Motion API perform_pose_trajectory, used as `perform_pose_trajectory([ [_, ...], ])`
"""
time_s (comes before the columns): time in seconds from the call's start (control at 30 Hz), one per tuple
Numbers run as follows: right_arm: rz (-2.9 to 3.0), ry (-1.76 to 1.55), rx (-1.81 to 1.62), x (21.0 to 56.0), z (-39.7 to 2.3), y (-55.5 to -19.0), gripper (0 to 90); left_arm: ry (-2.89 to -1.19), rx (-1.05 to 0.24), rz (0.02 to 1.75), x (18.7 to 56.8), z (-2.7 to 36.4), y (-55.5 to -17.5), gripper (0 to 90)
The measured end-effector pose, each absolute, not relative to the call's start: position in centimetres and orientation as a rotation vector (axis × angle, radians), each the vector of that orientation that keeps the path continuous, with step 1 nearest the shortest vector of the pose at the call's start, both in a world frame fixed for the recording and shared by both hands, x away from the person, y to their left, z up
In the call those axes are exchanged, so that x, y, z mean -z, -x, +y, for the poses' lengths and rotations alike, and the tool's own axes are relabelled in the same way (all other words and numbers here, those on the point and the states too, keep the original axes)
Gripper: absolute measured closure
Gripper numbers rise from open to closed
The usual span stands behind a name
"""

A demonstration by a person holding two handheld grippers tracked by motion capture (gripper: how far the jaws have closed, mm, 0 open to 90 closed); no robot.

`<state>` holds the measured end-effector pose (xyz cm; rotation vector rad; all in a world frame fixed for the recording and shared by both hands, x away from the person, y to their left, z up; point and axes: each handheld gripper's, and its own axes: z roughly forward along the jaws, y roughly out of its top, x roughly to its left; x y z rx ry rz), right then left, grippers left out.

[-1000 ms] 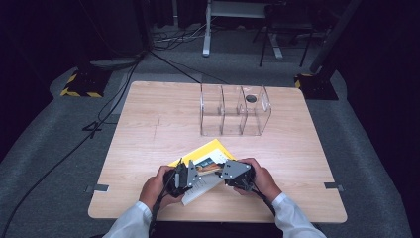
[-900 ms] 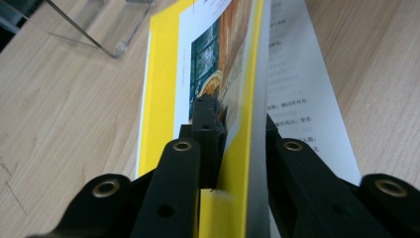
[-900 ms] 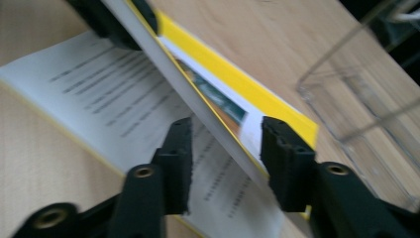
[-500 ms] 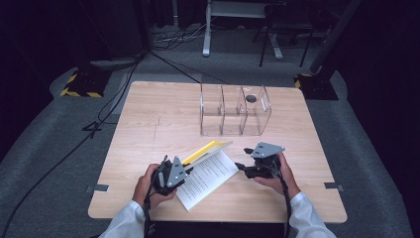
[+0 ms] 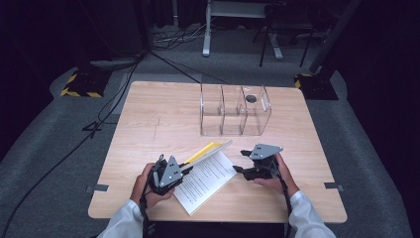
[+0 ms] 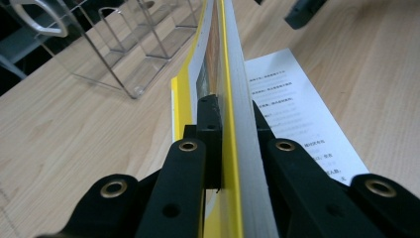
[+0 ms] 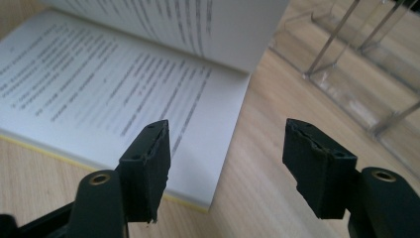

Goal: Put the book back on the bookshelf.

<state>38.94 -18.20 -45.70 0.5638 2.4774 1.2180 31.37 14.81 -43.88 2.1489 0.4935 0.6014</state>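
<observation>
Dark floor rings the table (image 5: 148, 114) where, low in frame, the left claw (image 5: 184, 170) now pinches the booklet's (image 5: 208, 173) lifted cover while the right claw (image 5: 238, 161), just opened and empty, has backed off, leaving it open.

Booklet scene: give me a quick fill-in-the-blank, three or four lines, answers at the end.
1. The left tool is shut on the lifted pages of the ____.
2. The open page lying flat on the table is printed with ____.
3. The right tool stands ____, with nothing between its pads.
4. The clear organizer behind the booklet has ____ compartments.

Answers: booklet; text; open; three
</observation>
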Motion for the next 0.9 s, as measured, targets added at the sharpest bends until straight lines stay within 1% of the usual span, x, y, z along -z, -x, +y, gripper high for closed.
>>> perform_pose_trajectory([
  [0.27,2.47,-0.471,-1.298,44.4,-16.8,-41.3,36.6,-2.195,-0.543,0.444,44.2,14.8,-31.4,83.4],
  [0.33,2.464,-0.435,-1.329,44.2,-16.6,-41.5,45.0,-2.189,-0.544,0.451,44.2,15.0,-31.4,83.3],
  [0.37,2.469,-0.41,-1.34,44.2,-16.6,-41.5,52.2,-2.186,-0.544,0.455,44.2,15.1,-31.4,83.3],
  [0.43,2.499,-0.356,-1.353,44.2,-16.3,-41.2,55.2,-2.186,-0.526,0.455,44.2,15.3,-31.5,83.2],
  [0.47,2.501,-0.34,-1.333,44.2,-16.3,-41.0,60.1,-2.193,-0.527,0.454,44.2,15.3,-31.6,83.2],
  [0.57,2.48,-0.27,-1.303,44.5,-16.6,-40.3,68.9,-2.199,-0.511,0.469,44.2,15.8,-31.9,81.6],
  [0.67,2.473,-0.237,-1.295,44.7,-16.7,-39.7,72.6,-2.214,-0.487,0.493,44.2,16.2,-32.2,79.3],
  [0.77,2.46,-0.164,-1.264,44.9,-16.6,-38.4,76.8,-2.288,-0.488,0.521,44.2,16.2,-32.5,74.4],
  [0.8,2.457,-0.147,-1.251,45.0,-16.5,-37.9,77.4,-2.322,-0.501,0.54,44.2,16.1,-32.5,71.5],
  [0.83,2.457,-0.116,-1.223,45.0,-16.3,-37.4,78.0,-2.353,-0.509,0.553,44.3,15.9,-32.5,66.2],
  [0.9,2.455,-0.086,-1.187,45.2,-15.9,-36.9,78.2,-2.408,-0.542,0.566,44.4,15.4,-32.3,64.0],
])
